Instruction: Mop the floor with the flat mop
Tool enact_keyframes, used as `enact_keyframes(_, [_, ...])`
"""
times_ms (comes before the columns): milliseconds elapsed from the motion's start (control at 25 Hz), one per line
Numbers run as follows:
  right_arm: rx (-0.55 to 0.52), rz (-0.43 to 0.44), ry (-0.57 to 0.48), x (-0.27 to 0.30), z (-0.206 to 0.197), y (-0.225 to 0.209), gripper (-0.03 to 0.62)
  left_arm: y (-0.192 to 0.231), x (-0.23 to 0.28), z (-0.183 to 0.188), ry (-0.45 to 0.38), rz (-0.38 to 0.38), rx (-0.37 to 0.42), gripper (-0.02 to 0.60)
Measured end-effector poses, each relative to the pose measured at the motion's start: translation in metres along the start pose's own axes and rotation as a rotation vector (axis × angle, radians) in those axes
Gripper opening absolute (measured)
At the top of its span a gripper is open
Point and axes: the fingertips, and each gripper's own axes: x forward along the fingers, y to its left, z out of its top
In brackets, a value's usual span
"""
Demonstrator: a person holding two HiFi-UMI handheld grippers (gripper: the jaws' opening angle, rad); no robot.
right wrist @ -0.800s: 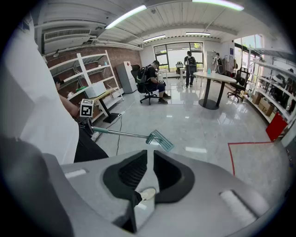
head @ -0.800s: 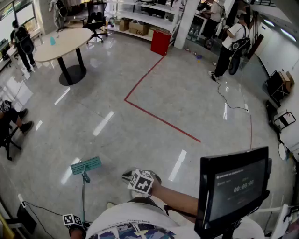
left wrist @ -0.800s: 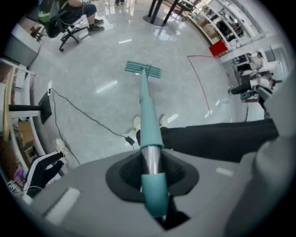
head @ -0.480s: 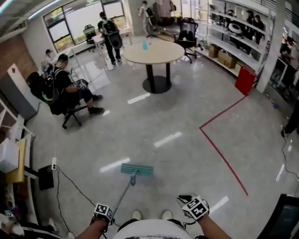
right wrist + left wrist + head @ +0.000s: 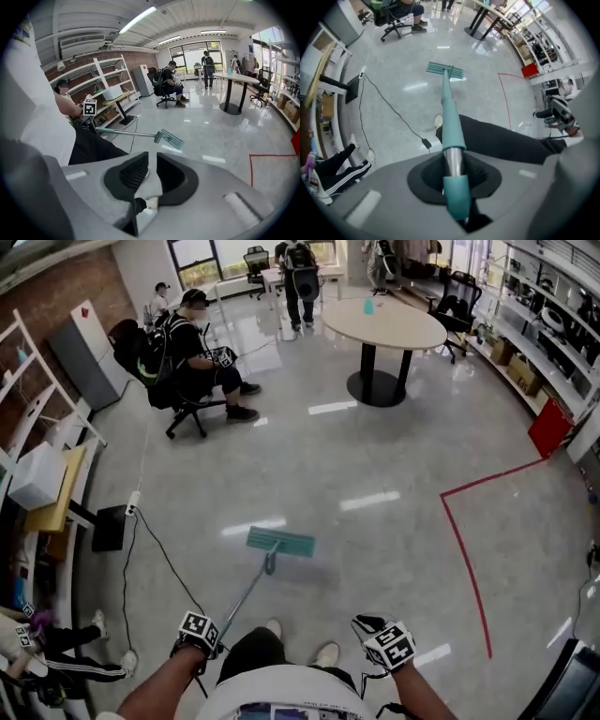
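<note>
Flat mop (image 5: pixel 280 542) laid pad-down on the floor (image 5: pixel 375 465), just ahead of the person's shoes.

Its teal pad lies flat on the grey tiles, and its handle (image 5: pixel 246 594) slants back to the left gripper (image 5: pixel 202 634), whose jaws are clamped round the pole near its upper end. The right gripper (image 5: pixel 384 641) hangs apart from the mop, jaws a narrow gap apart with nothing between them. A black cable (image 5: pixel 155 549) trails just left of the pad. The floor is glossy all over and shows no wet track, so mopping looks under way with most of the room left.
</note>
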Motion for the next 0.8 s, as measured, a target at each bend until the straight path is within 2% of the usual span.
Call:
enact_keyframes(200, [-0.022,0.009,0.036,0.017,0.016,-0.006,0.090,0.011,0.012,0.005,0.034,-0.013,-0.038,0.083])
enact_keyframes(360, [-0.016,-0.021,0.047,0.032,0.048,-0.018,0.112,0.025,0.027,0.032,0.084,-0.035,-0.039,0.083])
enact_keyframes(560, [-0.043,-0.041,0.072,0.062,0.104,-0.024,0.112,0.041,0.036,0.084,0.122,-0.091,-0.022,0.083])
enact_keyframes(800, [-0.067,-0.061,0.048,0.105,0.179,-0.033,0.113,0.050,0.043,0.161,0.095,-0.097,0.018,0.083])
